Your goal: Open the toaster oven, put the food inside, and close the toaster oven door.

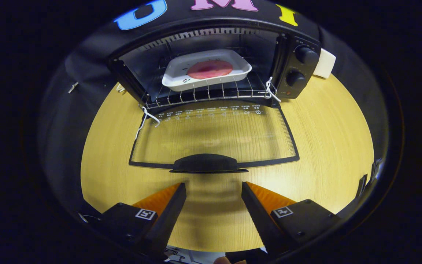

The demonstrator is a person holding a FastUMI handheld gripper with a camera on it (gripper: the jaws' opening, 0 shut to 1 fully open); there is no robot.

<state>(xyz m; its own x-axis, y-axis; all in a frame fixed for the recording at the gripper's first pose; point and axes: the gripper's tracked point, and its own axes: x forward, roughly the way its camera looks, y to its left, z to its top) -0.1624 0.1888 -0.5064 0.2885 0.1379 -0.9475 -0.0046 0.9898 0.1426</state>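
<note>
Fisheye on the claw [214, 189], looking forward and down, near the toaster oven [211, 69] with door [214, 137] open

We saw a round table of pale yellow wood grain [324, 124] spreading wide under everything. Behind it hung the black cloth wall of the booth [82, 73]. A small white rounded block [324, 63] sat at the far right of the table, close against the cloth. On the left, a small silvery clip [73, 87] clung to the cloth, near the table's rim
</note>
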